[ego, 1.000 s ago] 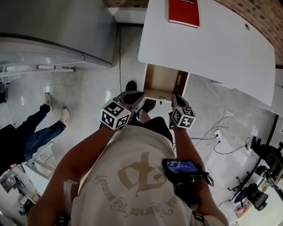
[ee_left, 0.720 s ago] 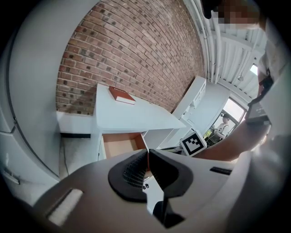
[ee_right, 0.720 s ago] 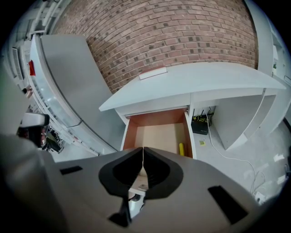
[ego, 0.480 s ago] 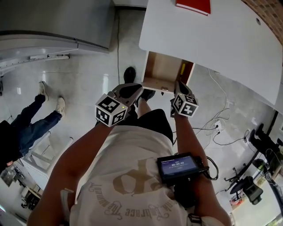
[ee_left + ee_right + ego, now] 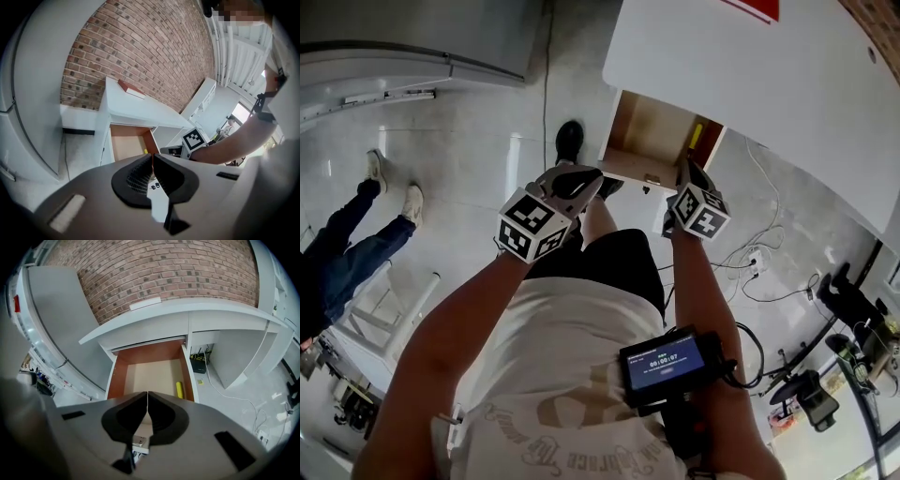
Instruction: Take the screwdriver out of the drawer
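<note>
**Three cameras, one open drawer**

The head view looks steeply down over the person's chest. It takes in the left hand-held gripper (image 5: 581, 178), the right hand-held gripper (image 5: 687, 169) and the drawer (image 5: 652, 141) under the white surface (image 5: 769, 103). The left gripper view faces the drawer from its left, farther off. The right gripper view looks down into it, near. Both show the brick wall (image 5: 140, 47) behind.
</note>
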The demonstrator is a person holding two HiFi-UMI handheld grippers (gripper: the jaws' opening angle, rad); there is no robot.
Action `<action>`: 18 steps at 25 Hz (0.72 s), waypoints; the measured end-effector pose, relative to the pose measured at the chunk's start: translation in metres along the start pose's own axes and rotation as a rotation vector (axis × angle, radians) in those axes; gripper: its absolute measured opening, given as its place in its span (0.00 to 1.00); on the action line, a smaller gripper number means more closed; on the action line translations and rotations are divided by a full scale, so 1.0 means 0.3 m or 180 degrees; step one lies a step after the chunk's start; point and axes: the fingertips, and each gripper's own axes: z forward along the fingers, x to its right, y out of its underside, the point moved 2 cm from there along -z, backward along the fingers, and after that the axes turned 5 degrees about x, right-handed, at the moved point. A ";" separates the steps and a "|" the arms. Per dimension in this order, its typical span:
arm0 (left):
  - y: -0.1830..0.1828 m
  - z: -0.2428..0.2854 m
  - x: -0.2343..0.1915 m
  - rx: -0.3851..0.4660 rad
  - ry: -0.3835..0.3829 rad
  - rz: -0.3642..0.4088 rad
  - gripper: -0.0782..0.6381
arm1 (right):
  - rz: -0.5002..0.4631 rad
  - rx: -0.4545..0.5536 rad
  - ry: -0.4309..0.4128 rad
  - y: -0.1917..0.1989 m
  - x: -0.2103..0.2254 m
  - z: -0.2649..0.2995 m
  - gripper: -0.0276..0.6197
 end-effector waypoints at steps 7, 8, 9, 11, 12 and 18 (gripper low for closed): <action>0.046 0.025 -0.025 0.0030 -0.0008 -0.0095 0.13 | -0.0080 -0.0074 0.0119 0.019 0.041 0.071 0.05; 0.054 0.028 -0.027 0.0033 -0.0007 -0.0106 0.13 | -0.0112 -0.0084 0.0134 0.017 0.051 0.084 0.05; 0.064 0.031 -0.028 0.0035 -0.0008 -0.0121 0.13 | -0.0145 -0.0096 0.0150 0.014 0.060 0.096 0.05; 0.086 0.034 -0.033 0.0042 -0.0016 -0.0161 0.13 | -0.0204 -0.0131 0.0186 0.012 0.079 0.125 0.05; 0.097 0.036 -0.038 0.0050 -0.0025 -0.0184 0.13 | -0.0222 -0.0154 0.0210 0.013 0.088 0.141 0.05; 0.149 0.019 -0.051 0.0150 -0.0089 -0.0389 0.13 | -0.0271 -0.0338 0.0401 0.050 0.114 0.212 0.05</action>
